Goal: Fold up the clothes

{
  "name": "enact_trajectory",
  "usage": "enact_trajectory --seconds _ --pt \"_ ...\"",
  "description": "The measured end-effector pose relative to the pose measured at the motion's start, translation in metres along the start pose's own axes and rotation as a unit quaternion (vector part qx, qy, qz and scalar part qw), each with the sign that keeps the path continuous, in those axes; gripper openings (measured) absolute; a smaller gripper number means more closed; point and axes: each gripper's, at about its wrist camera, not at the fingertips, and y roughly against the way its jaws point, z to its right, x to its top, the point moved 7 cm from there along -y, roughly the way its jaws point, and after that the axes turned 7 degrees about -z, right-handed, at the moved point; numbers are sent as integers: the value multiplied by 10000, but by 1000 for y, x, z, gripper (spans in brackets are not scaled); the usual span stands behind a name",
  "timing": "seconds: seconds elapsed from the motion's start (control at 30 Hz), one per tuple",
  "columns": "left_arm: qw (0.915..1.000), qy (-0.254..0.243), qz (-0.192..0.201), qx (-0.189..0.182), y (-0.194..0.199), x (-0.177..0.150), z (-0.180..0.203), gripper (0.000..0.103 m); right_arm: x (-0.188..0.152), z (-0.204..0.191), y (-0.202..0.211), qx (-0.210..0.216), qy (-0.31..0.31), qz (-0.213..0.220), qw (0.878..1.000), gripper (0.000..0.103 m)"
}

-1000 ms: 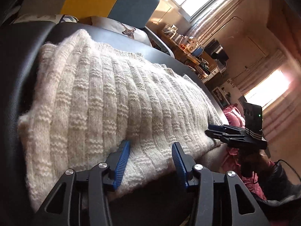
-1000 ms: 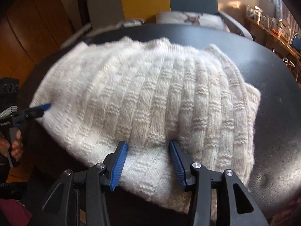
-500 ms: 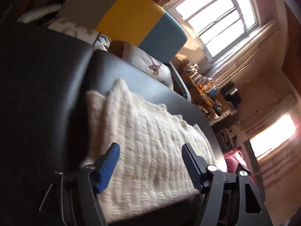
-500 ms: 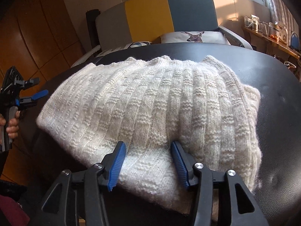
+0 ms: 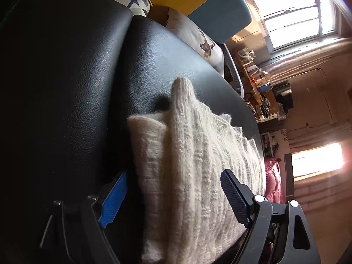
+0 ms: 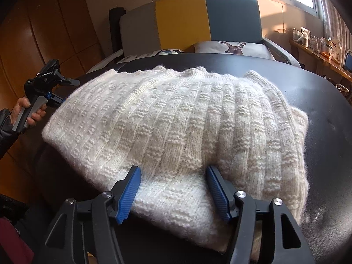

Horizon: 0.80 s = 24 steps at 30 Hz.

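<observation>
A black leather seat [image 6: 325,101] fills the foreground, with a grey, yellow and blue chair [image 6: 206,19] and a deer-print cushion [image 6: 233,47] behind it. At the far left, a hand [image 6: 28,112] holds the left gripper [image 5: 173,200] at the left edge of the folded white sweater [image 6: 176,127]; its fingers [image 5: 114,200] are spread wide, with the sweater's end lying between them. The right gripper [image 6: 173,193] sits at the sweater's near edge, its blue pads [image 6: 129,194] wide apart with the knit hem between them, unpinched.

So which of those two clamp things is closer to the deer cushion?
Hard to call, maybe the left gripper, at the sweater's side edge; the right gripper is at the near edge, opposite the deer cushion.
</observation>
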Motion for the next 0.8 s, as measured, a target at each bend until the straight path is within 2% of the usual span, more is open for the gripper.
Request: enact_trajectory --seconds 0.13,0.33,0.37,0.4,0.43,0.47,0.5,0.57,0.6,0.7,0.8 --pt "9998 -97 -12 -188 -6 2 10 80 1 -3 -2 -10 43 -27 10000 71" --pt "9991 -390 -43 167 -14 -2 19 80 1 -4 -2 -55 -119 -34 9999 74" --pt "9985 -399 -22 370 -14 -2 17 70 2 -4 -2 -89 -116 -60 9999 74" --pt "9966 -386 28 722 -13 -2 14 44 2 -4 -3 -95 -111 -93 9999 75" --pt "9949 -331 76 953 -12 -2 11 34 3 -5 -3 -94 -105 -127 9998 75" --pt "9957 -198 103 897 -11 -2 8 31 4 -4 -2 -28 -107 -190 9998 75" --pt "9972 -75 97 736 -11 -2 6 23 6 -3 0 56 -110 -262 9996 75" --pt "9981 37 114 608 -13 -2 5 21 10 2 9 221 -148 -335 9991 73" --pt "9981 62 127 602 -13 -2 5 21 14 7 17 301 -191 -316 9989 67" --pt "9977 144 151 639 -13 -2 5 20 27 24 43 222 152 -295 9992 67" --pt "9973 179 215 683 -13 -3 6 20 44 40 53 257 542 -431 9973 60"
